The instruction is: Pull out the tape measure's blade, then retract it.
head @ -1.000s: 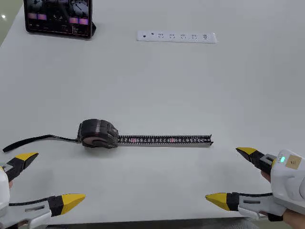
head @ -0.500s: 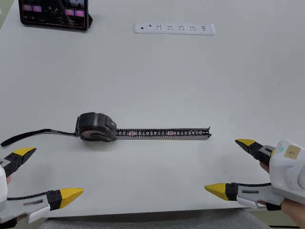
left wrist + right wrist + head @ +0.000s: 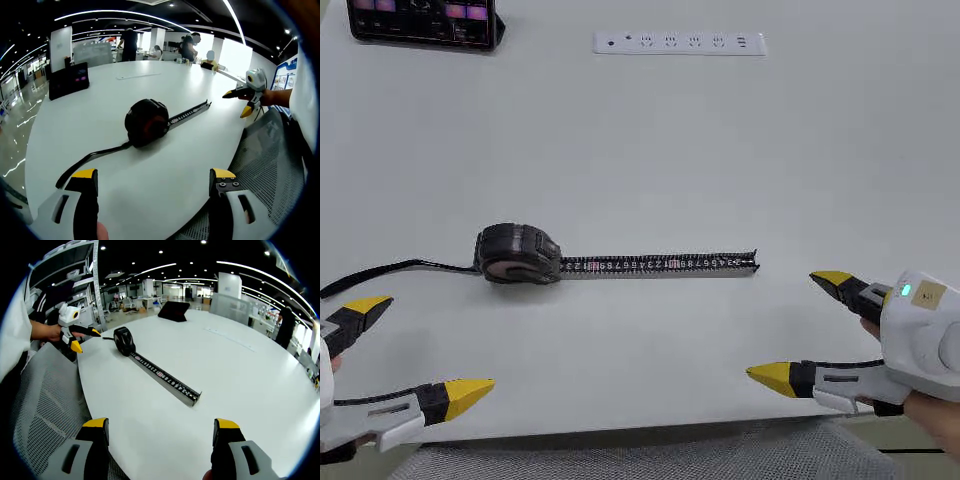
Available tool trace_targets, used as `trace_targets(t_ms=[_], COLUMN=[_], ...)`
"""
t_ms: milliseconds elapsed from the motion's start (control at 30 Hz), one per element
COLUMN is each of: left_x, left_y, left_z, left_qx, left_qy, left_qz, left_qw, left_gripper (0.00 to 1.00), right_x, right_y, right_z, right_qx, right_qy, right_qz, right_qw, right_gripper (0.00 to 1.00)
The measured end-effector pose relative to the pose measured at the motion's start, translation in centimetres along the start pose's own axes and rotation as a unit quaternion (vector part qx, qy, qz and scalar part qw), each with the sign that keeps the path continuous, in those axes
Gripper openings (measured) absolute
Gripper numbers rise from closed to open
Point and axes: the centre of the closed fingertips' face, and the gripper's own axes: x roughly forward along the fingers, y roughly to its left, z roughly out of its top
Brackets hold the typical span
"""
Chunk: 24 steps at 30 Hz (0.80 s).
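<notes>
Overhead, tape measure (image 3: 517,254); perhaps tablet (image 3: 420,25) beyond

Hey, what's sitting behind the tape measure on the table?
Beyond the tape measure, farther back on the white table, lie a white power strip and, to its left, a propped-up dark tablet with a lit screen. Whatever is behind the tablet is hidden by it.

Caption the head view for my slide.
Tape measure, blade extended, on the table; left gripper and right gripper open, touching nothing.

white table (image 3: 720,150) | power strip (image 3: 680,42) | dark tablet (image 3: 423,22) | mesh chair (image 3: 45,390) | black ceiling (image 3: 150,252) | strip lights (image 3: 115,10)
</notes>
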Motion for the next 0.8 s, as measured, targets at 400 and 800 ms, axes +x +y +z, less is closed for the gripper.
trace_targets(t_ms=[400, 800], left_x=[0.28, 0.19], left_y=[-0.23, 0.04], left_z=[0.12, 0.1], left_qx=[0.001, 0.0], left_qy=[-0.001, -0.001], left_qz=[-0.003, -0.001], left_qw=[1.0, 1.0], left_gripper=[0.89, 0.89], right_x=[-0.02, 0.03], right_y=[-0.12, -0.29], right_z=[-0.13, -0.04], right_qx=[0.0, 0.001], right_qy=[0.0, -0.002], right_qz=[-0.002, -0.003], right_qw=[1.0, 1.0], right_gripper=[0.84, 0.84])
